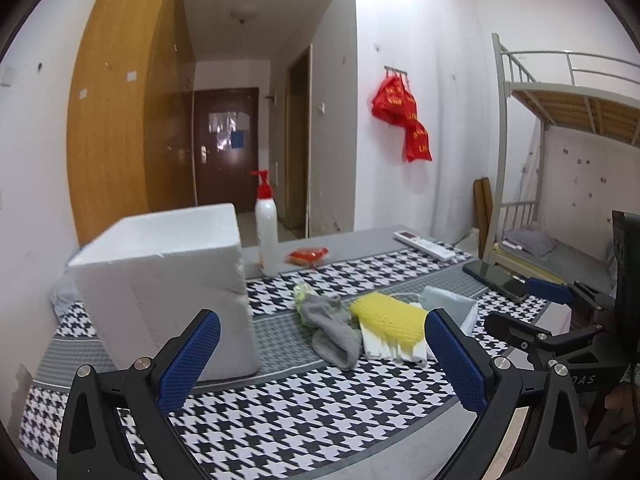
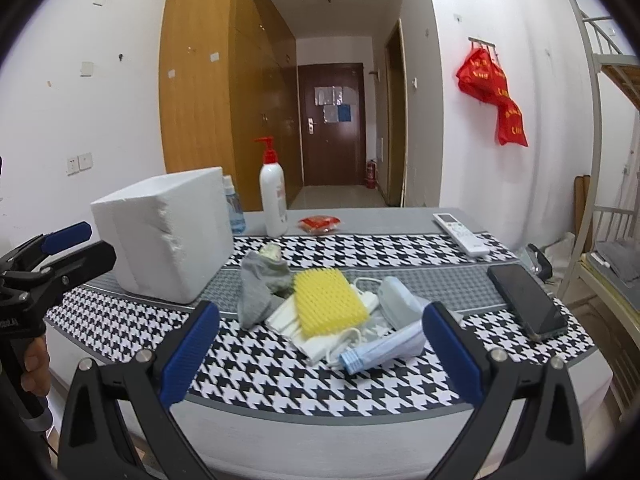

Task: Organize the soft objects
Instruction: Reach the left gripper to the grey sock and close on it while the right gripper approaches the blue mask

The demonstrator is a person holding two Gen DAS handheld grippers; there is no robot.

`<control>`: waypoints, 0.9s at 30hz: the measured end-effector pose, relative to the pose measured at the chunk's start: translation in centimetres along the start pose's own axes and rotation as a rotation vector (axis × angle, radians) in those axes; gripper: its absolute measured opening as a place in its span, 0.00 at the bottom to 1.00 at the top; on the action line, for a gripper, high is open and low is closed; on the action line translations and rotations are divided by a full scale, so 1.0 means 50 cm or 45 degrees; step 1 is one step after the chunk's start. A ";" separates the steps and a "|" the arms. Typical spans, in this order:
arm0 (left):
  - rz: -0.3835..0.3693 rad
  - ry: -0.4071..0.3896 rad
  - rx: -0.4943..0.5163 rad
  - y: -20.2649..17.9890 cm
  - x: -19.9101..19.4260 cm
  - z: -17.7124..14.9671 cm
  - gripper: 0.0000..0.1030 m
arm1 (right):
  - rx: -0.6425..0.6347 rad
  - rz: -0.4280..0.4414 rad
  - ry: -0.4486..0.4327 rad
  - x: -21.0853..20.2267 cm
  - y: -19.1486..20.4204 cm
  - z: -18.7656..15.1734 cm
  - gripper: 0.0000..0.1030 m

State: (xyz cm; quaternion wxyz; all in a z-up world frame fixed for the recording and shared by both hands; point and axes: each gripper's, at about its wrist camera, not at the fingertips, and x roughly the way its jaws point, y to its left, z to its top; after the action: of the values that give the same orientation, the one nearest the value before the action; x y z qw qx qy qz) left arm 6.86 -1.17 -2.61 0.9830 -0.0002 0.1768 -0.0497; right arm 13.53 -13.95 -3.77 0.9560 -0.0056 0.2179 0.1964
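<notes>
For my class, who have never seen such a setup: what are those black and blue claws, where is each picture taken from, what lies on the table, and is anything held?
No robot here: a person holds two tools. Each picture comes from a camera on one tool, looking along its fingers. The left hand-held gripper and right hand-held gripper are both open and hold nothing. On the checked table sits a pile: a grey sock, a yellow sponge, a blue face mask. Around it stand a white foam box, a pump bottle, a remote and a phone.
</notes>
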 end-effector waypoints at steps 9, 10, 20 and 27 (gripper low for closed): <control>-0.019 0.108 -0.021 -0.002 0.070 -0.008 0.99 | 0.029 -0.033 0.059 0.037 -0.032 -0.008 1.00; -0.016 0.118 -0.019 -0.004 0.078 -0.008 0.99 | 0.032 -0.039 0.066 0.042 -0.036 -0.009 1.00; -0.027 0.235 -0.005 -0.024 0.161 -0.016 0.99 | 0.070 -0.071 0.120 0.084 -0.074 -0.016 1.00; 0.003 0.327 -0.020 -0.026 0.215 -0.019 0.99 | 0.092 -0.096 0.148 0.104 -0.098 -0.018 1.00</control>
State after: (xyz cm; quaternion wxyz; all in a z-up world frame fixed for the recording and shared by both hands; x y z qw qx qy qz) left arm 16.42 -3.50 -7.20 0.9523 -0.0012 0.3017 -0.0467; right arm 19.29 -16.63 -7.13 0.9481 0.0092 0.2796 0.1514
